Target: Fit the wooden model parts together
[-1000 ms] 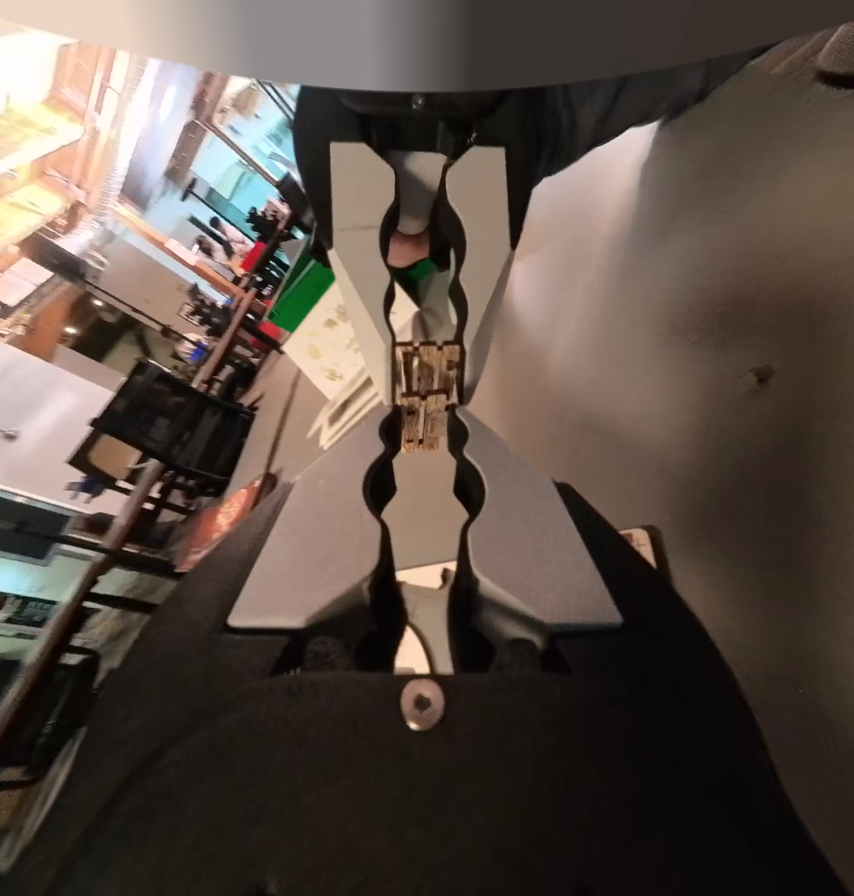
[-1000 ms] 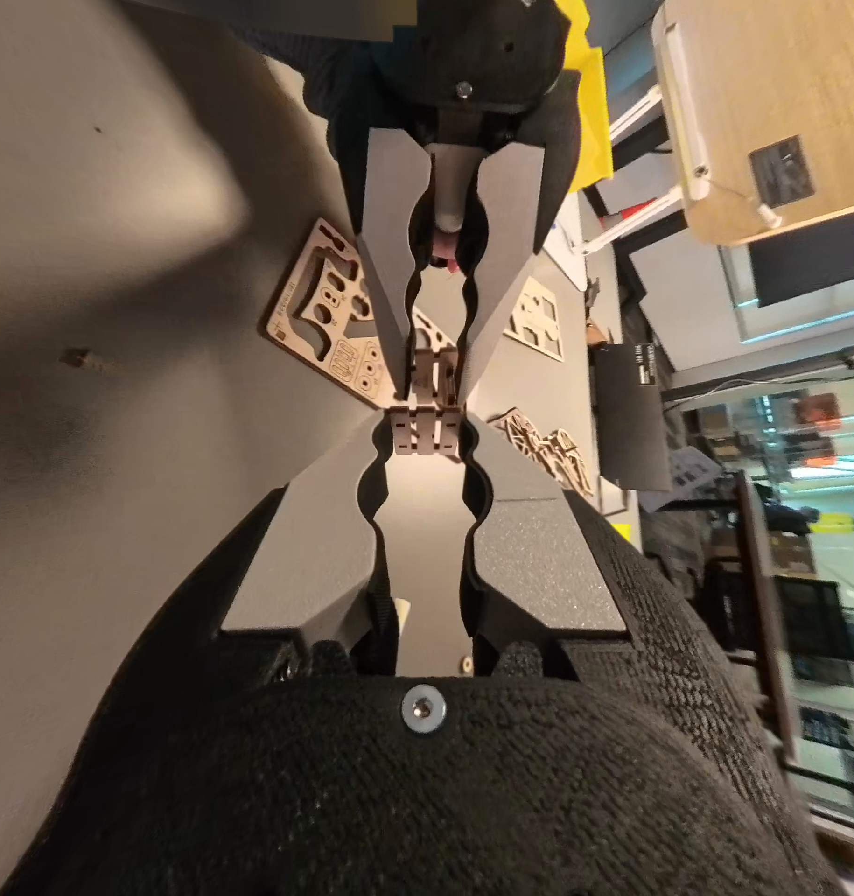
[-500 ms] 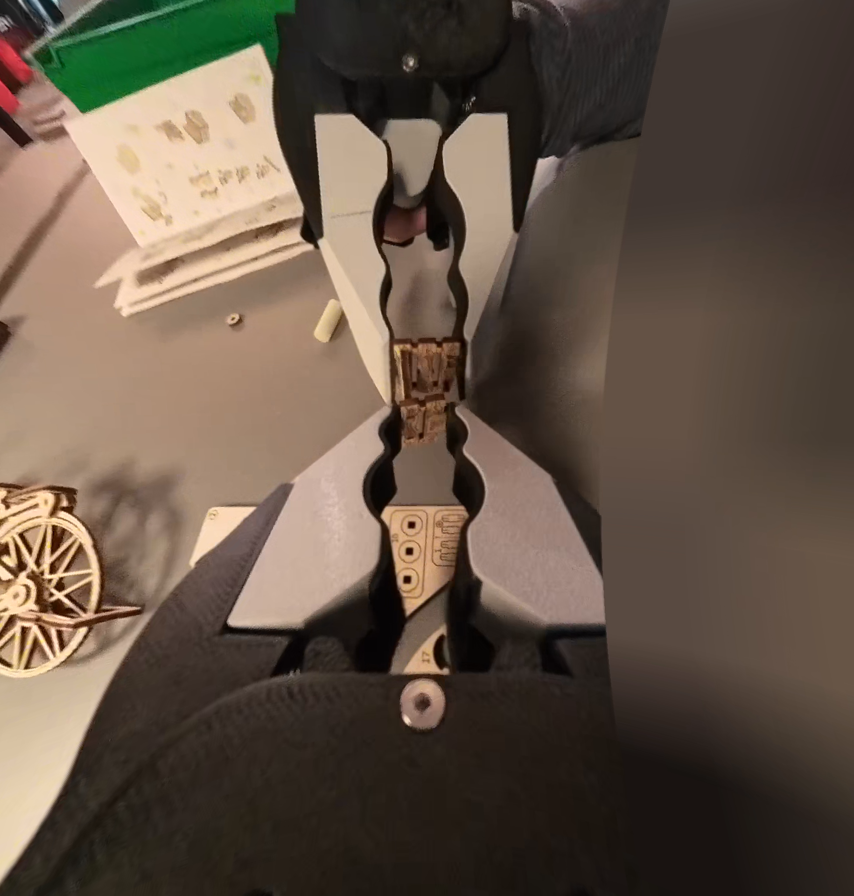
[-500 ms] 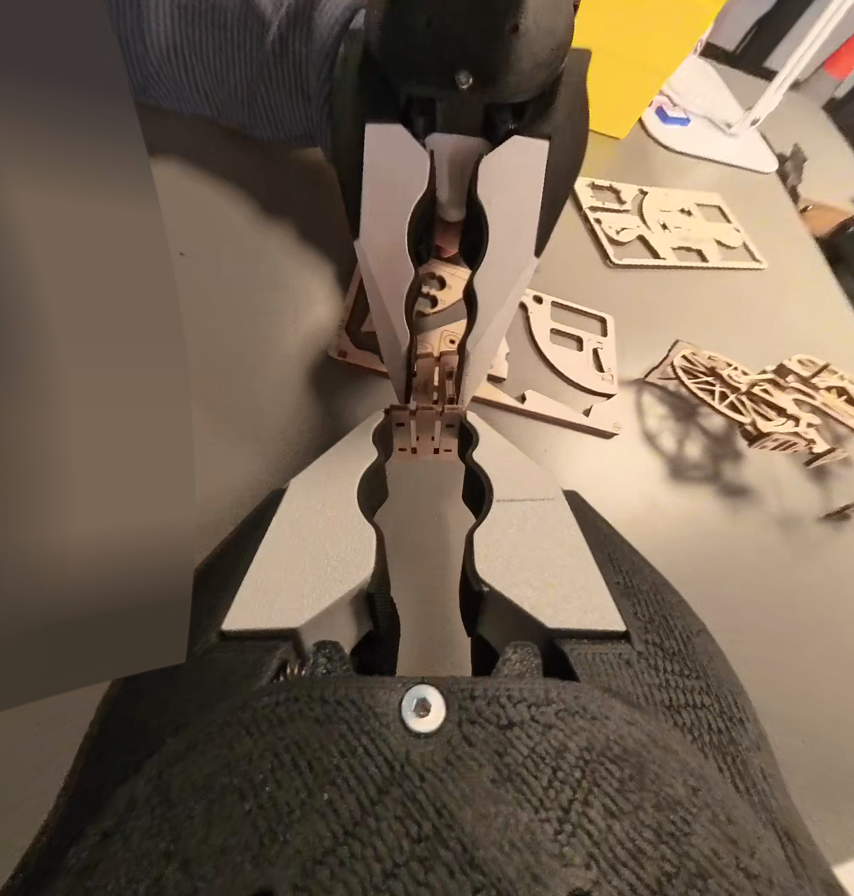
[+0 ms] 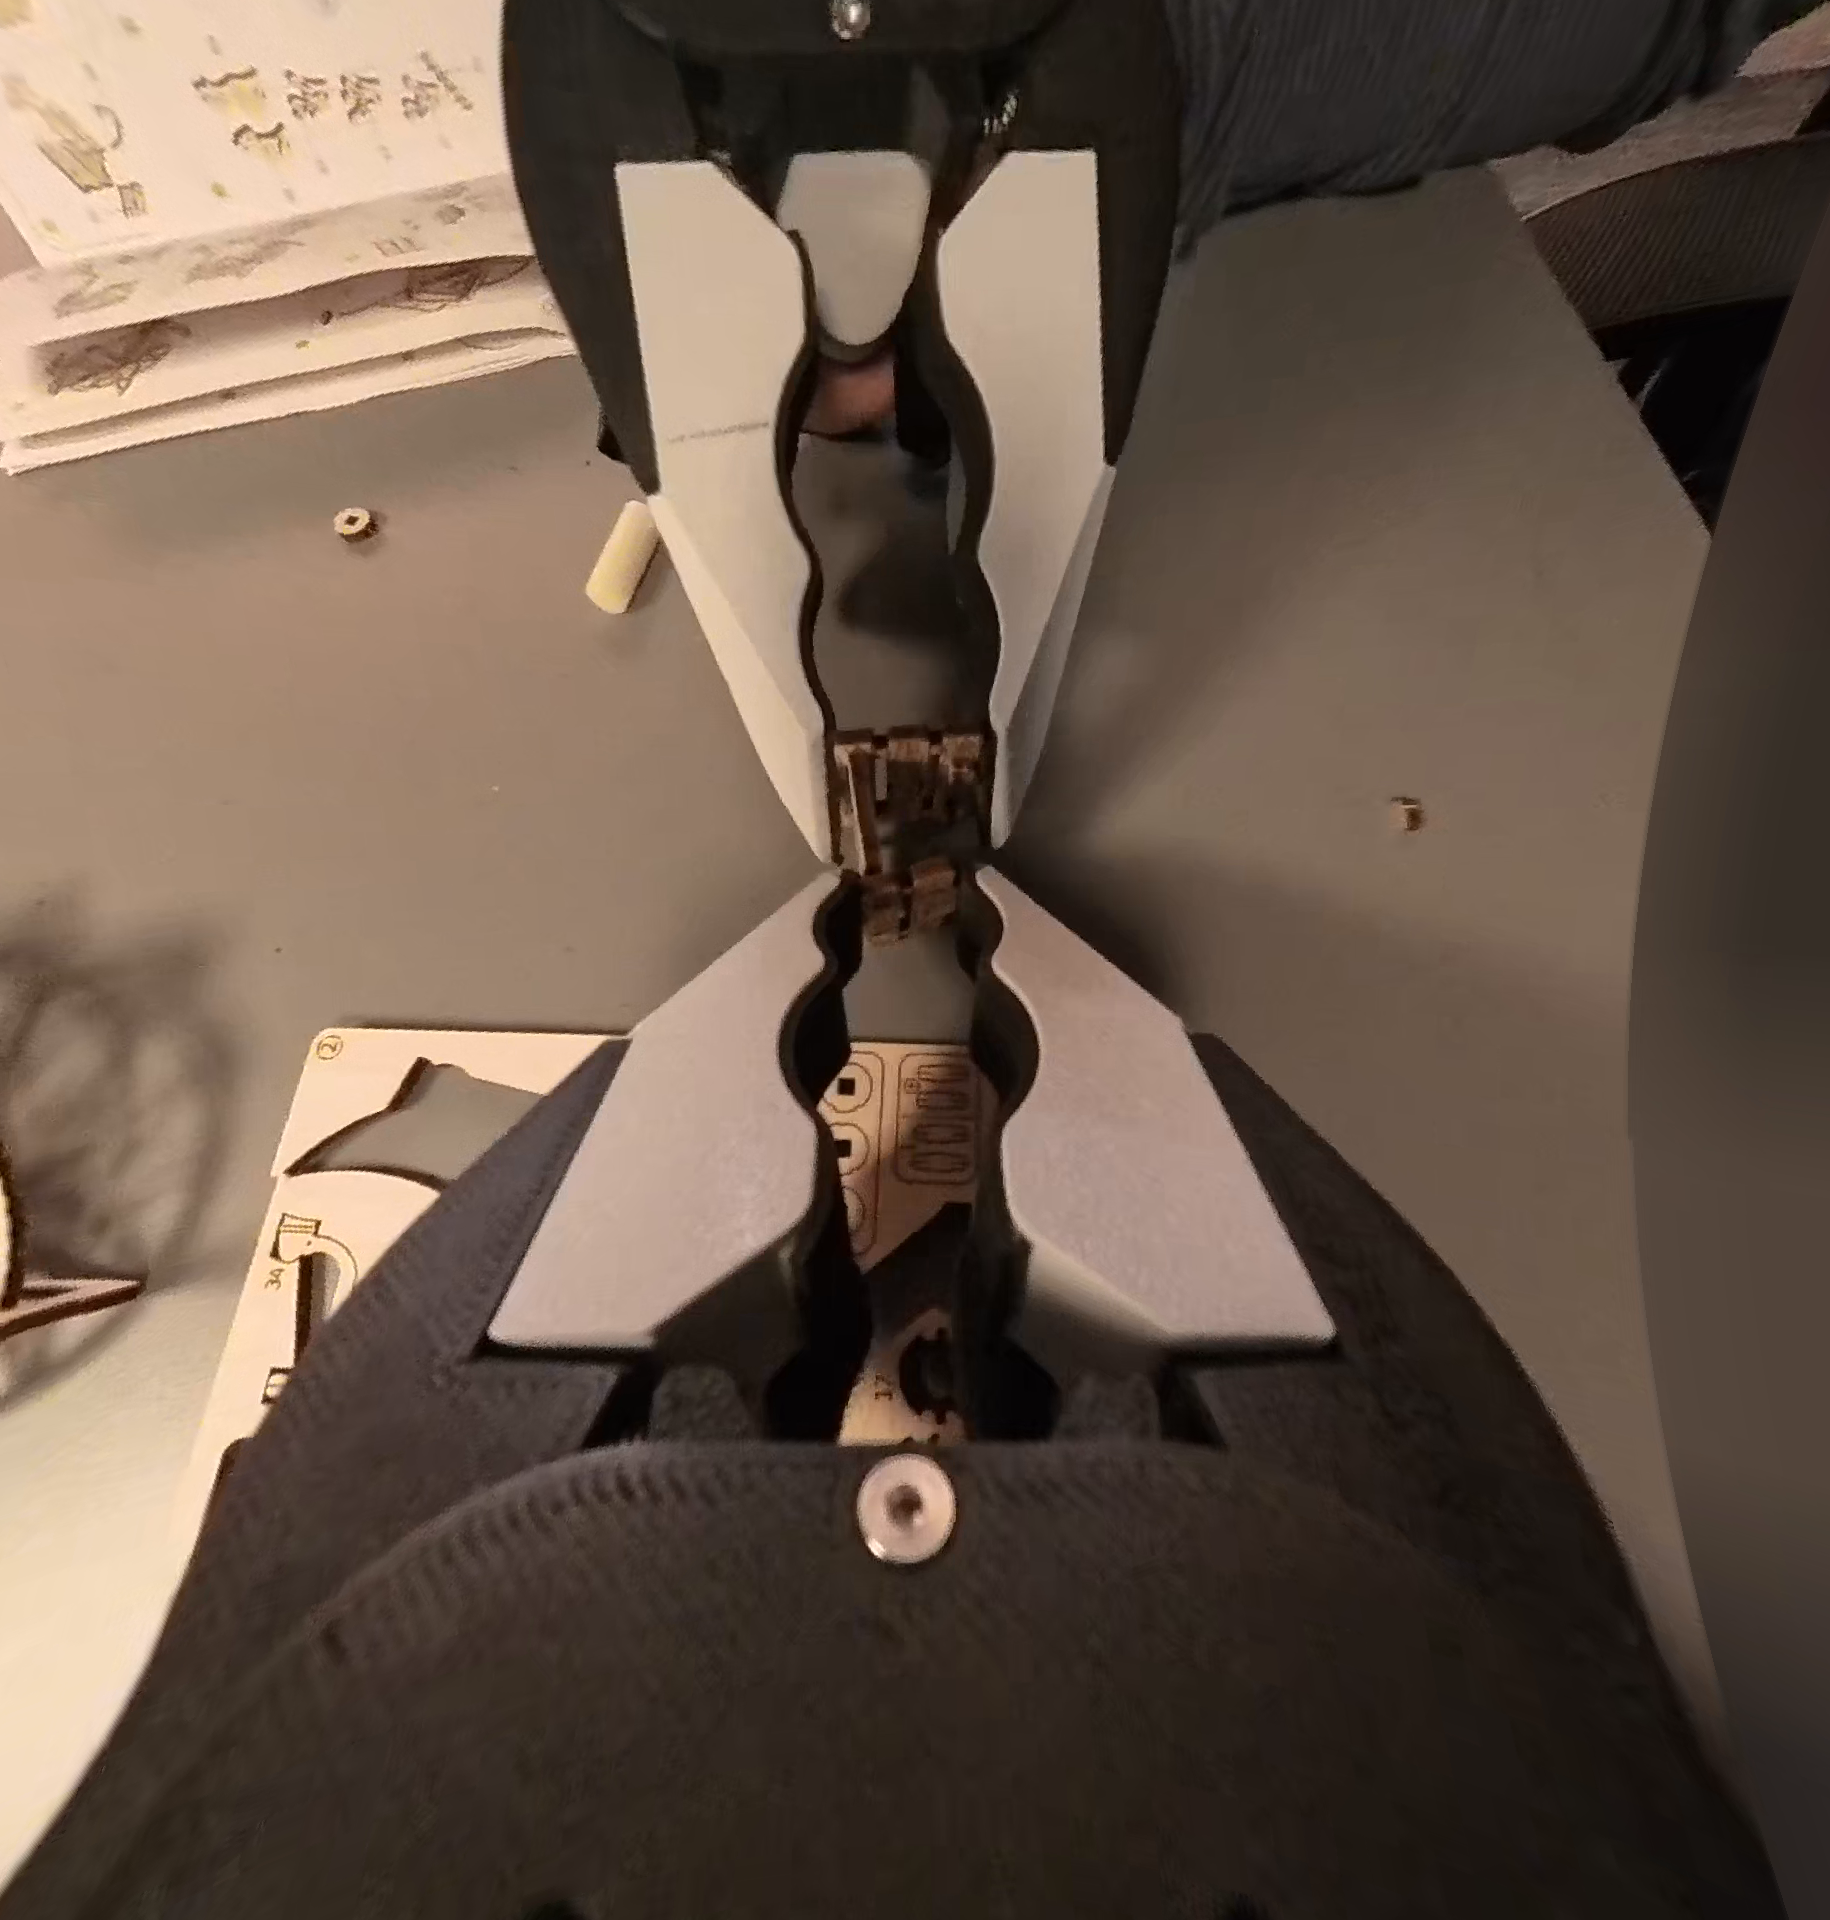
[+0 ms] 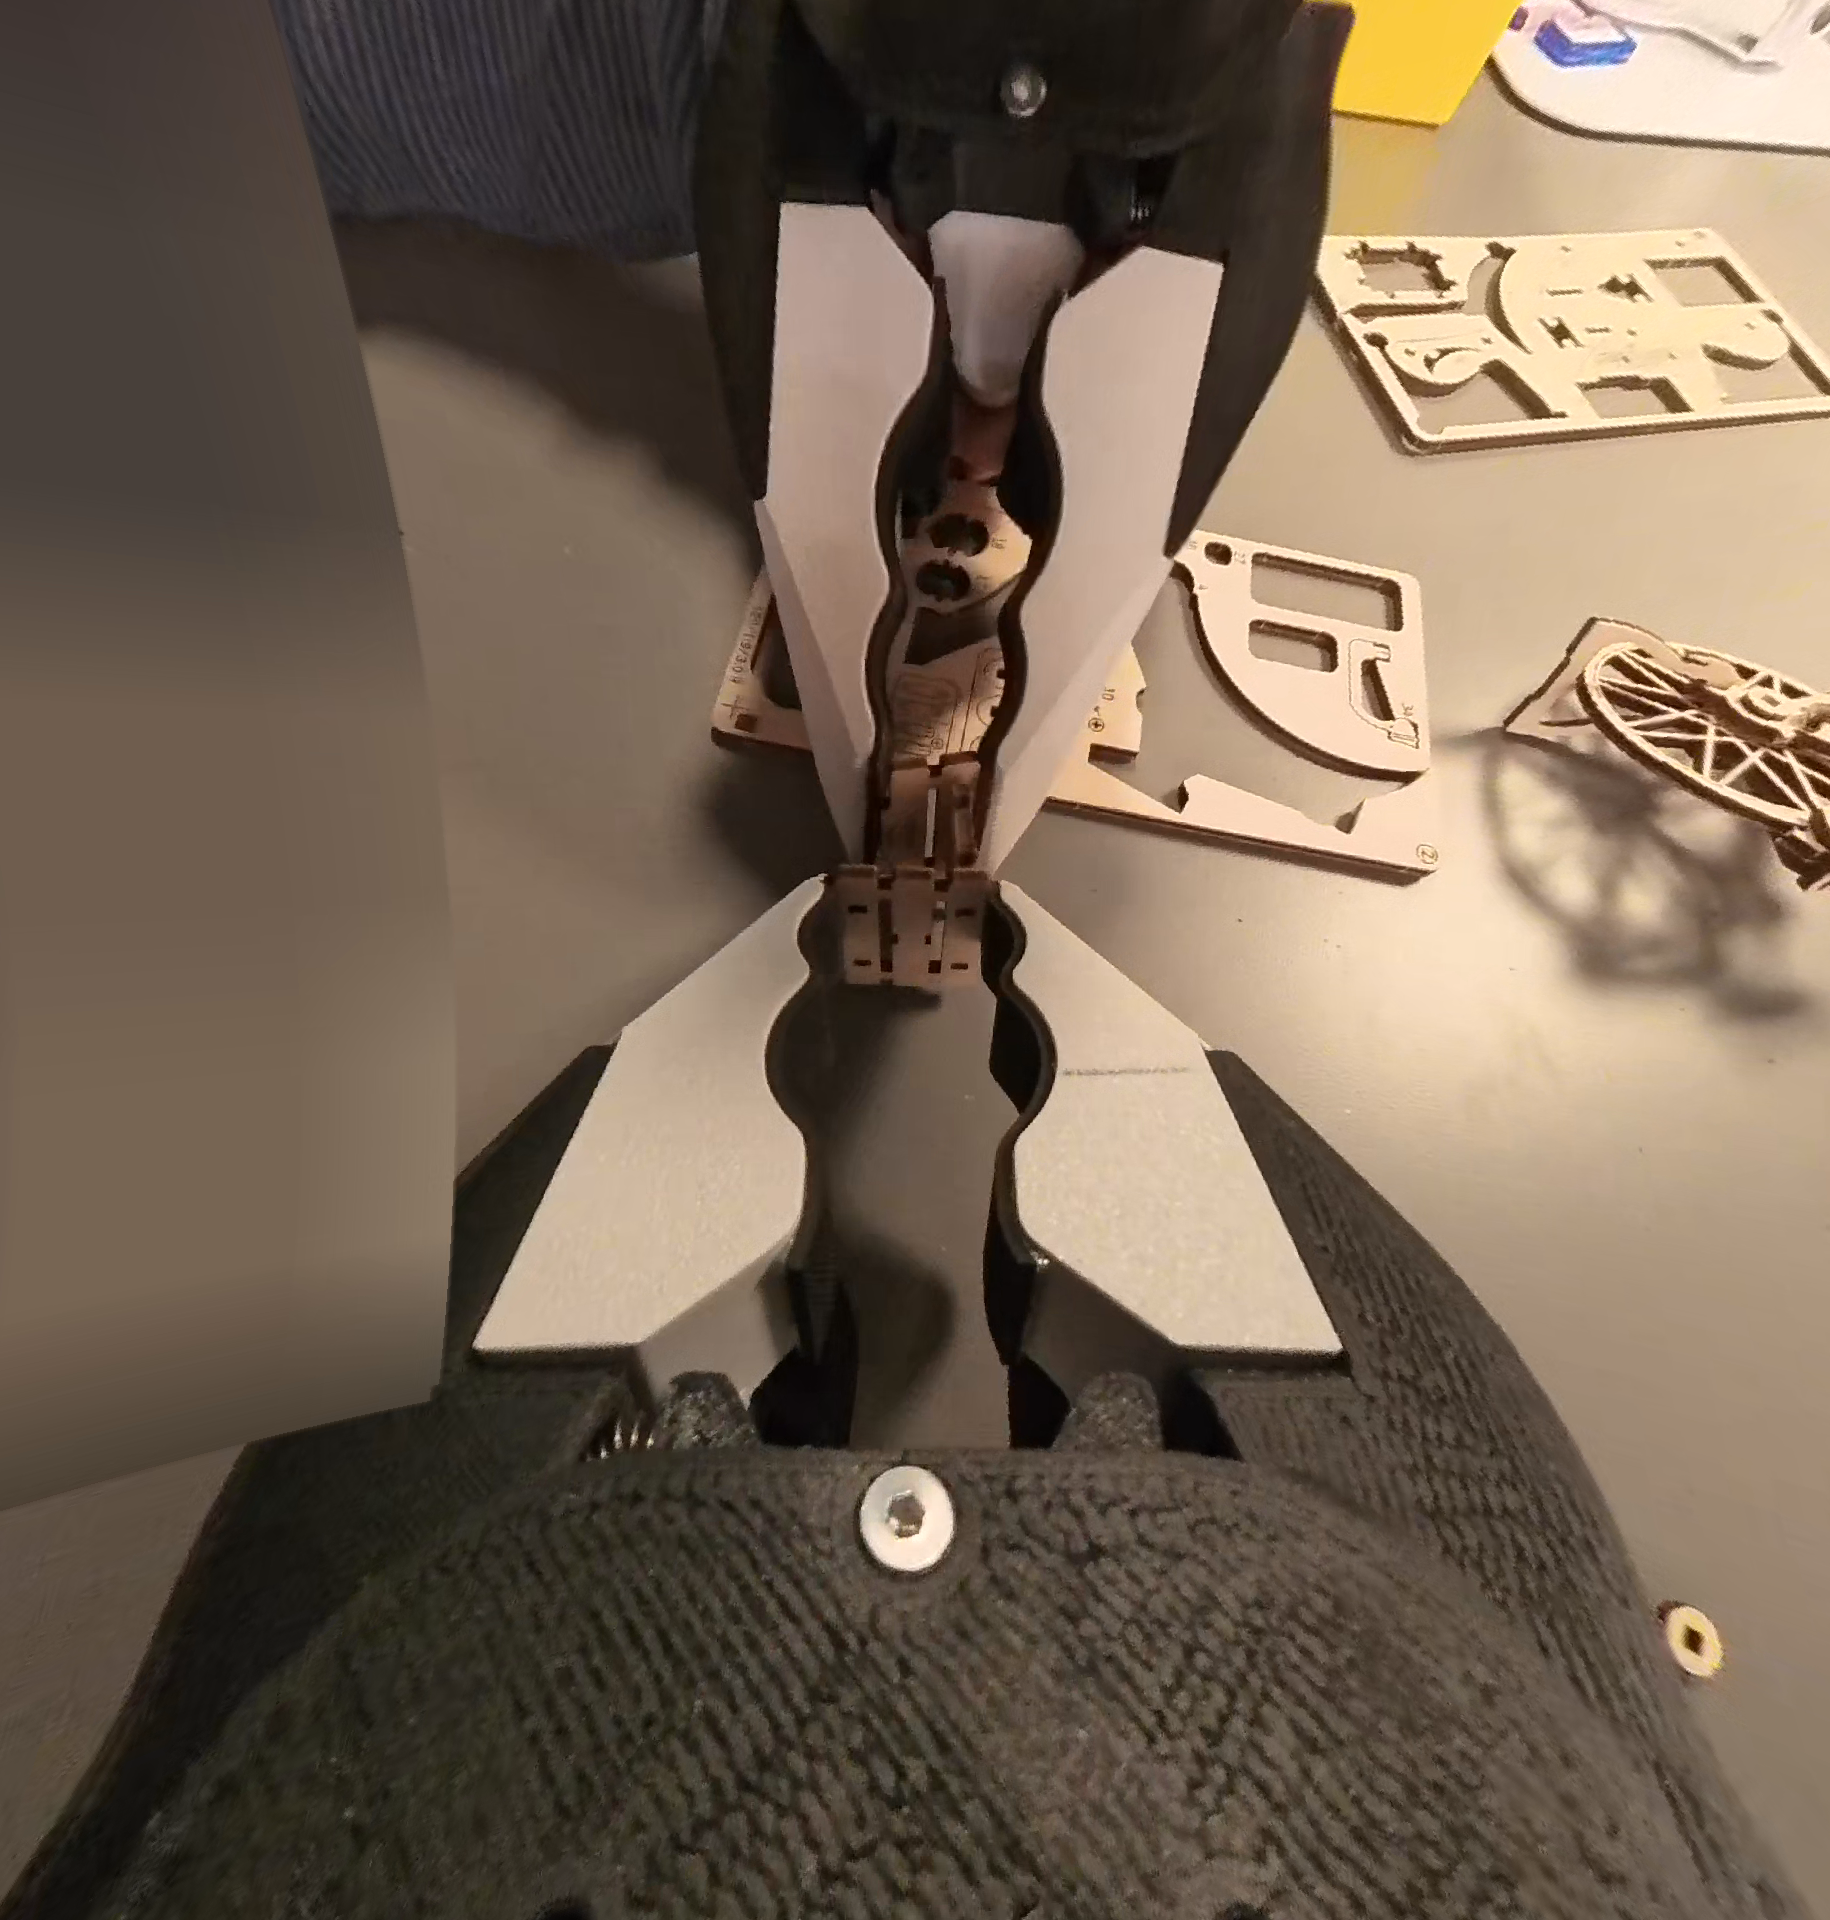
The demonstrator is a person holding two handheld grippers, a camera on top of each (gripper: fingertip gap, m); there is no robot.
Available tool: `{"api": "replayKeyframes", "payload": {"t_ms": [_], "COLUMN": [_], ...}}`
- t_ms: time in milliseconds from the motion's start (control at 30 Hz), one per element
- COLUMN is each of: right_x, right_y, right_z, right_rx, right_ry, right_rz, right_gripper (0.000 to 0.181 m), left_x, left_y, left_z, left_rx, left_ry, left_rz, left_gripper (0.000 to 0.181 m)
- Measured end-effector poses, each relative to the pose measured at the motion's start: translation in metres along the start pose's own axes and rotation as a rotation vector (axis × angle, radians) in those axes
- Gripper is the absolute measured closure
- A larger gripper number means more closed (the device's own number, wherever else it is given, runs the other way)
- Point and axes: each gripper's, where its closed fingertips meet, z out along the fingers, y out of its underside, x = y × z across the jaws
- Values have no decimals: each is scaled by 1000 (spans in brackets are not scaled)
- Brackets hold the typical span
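Note:
Both grippers meet tip to tip above the grey table (image 5: 267, 727). My left gripper (image 5: 908, 883) is shut on a small slotted wooden part (image 5: 906, 914). My right gripper (image 6: 906, 883) is shut on a wider notched wooden block (image 6: 906, 930). The two pieces touch end to end, with the small part's end set into the block. In the left wrist view the right gripper (image 5: 911, 852) comes in from the top with the block (image 5: 911, 790). In the right wrist view the left gripper (image 6: 926, 857) comes in from the top with the small part (image 6: 926, 805).
A punched wooden sheet (image 6: 1295, 717) lies under the grippers, also in the left wrist view (image 5: 371, 1101). Another sheet (image 6: 1576, 332), a spoked-wheel model (image 6: 1721, 727), a yellow box (image 6: 1410, 52), paper booklets (image 5: 215, 208), a pale peg (image 5: 620, 556), a small nut (image 5: 353, 523) and a sleeve (image 6: 495, 104) are around. Both grippers' tips are close together, under 4 cm apart. The small nut (image 5: 353, 523) is about equally far from each gripper, around 15 centimeters.
Both grippers have turned and come lower over the table, so the views now show the tabletop instead of the room. They stay tip to tip with the wooden pieces held together.

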Motion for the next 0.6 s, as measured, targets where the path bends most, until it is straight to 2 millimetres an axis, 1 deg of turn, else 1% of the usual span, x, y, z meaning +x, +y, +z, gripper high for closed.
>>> {"api": "replayKeyframes", "payload": {"t_ms": [167,333,433,533,600], "right_x": [-1,3,-1,0,-3], "right_y": [0,-1,-1,0,0], "right_z": [0,1,0,0,-1], "right_rx": [-38,-28,-57,-54,-51], "right_ry": [1,11,1,-12,-26], "right_rz": [-63,-20,-58,-33,-43], "right_gripper": [156,156,156,156,156], "left_x": [0,-3,-2,-1,1], "left_y": [0,0,0,0,0], "left_z": [0,0,1,1,1], "left_rx": [-2,-1,-4,-2,-3], "left_ry": [15,3,10,13,30], "left_rz": [-19,-36,-31,-31,-32], "left_gripper": [164,165,164,164,164]}}
